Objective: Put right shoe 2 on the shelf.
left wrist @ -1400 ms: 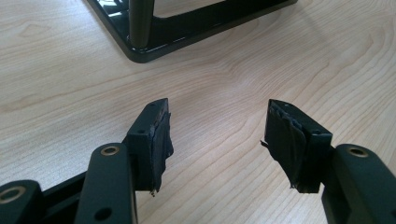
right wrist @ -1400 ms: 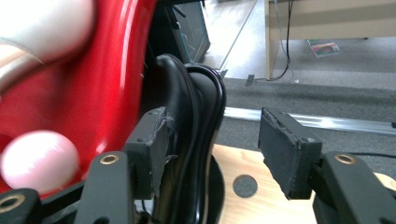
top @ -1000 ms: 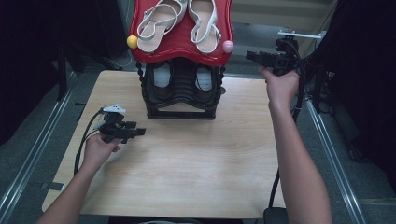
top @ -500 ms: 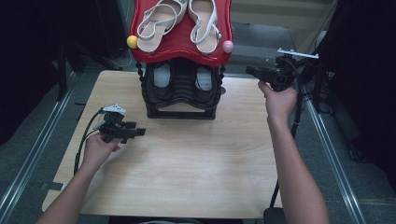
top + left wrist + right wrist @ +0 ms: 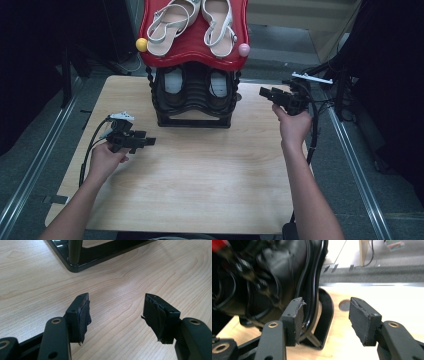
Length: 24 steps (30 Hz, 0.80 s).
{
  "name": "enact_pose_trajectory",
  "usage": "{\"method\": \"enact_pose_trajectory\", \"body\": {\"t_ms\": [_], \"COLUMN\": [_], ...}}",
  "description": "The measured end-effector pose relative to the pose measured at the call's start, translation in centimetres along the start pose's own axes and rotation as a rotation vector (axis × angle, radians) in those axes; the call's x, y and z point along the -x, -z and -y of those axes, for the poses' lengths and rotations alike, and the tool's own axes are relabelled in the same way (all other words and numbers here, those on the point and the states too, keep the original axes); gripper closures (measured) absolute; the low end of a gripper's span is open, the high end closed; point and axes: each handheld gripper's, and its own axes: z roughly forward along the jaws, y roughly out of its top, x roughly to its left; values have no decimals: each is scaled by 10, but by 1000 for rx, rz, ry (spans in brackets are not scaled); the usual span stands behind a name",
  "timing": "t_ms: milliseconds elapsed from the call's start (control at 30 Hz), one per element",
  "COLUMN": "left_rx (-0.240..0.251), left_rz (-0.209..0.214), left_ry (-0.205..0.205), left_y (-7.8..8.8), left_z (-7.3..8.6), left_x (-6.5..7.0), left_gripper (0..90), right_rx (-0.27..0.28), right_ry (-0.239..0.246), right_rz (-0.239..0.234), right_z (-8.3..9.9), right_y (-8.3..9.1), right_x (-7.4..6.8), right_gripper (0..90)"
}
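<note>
High view: the right gripper (image 5: 263,92), jaws wide apart and empty, is held just beside the black two-tier wire shoe rack (image 5: 194,95) at the table's far edge. The left gripper (image 5: 148,141), likewise open and empty, rests apart. An approach seems underway; closing on the frame is called for next.

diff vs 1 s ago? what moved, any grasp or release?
The right gripper came down and in from beyond the table's right edge toward the black shoe rack, fingers open, holding nothing. No grasp or release. The left gripper stayed put, open over the table; the sandals on the rack's red top are unmoved.
</note>
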Motion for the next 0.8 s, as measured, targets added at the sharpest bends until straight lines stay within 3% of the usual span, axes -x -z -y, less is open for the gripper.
{"method": "enact_pose_trajectory", "body": {"t_ms": [233,367,800], "left_rx": [-7,-9,-5], "left_rz": [-1,-1,1], "left_ry": [10,12,17], "left_y": [0,0,1], "left_z": [0,0,1], "left_x": [-2,-3,-5], "left_gripper": [385,384,380], "right_rx": [-21,-35,-77], "right_ry": [-11,24,-15], "right_rz": [-23,-13,-53], "right_z": [22,35,77], "right_y": [-8,-13,-24], "right_x": [4,3,6], "right_gripper": [461,468,463]}}
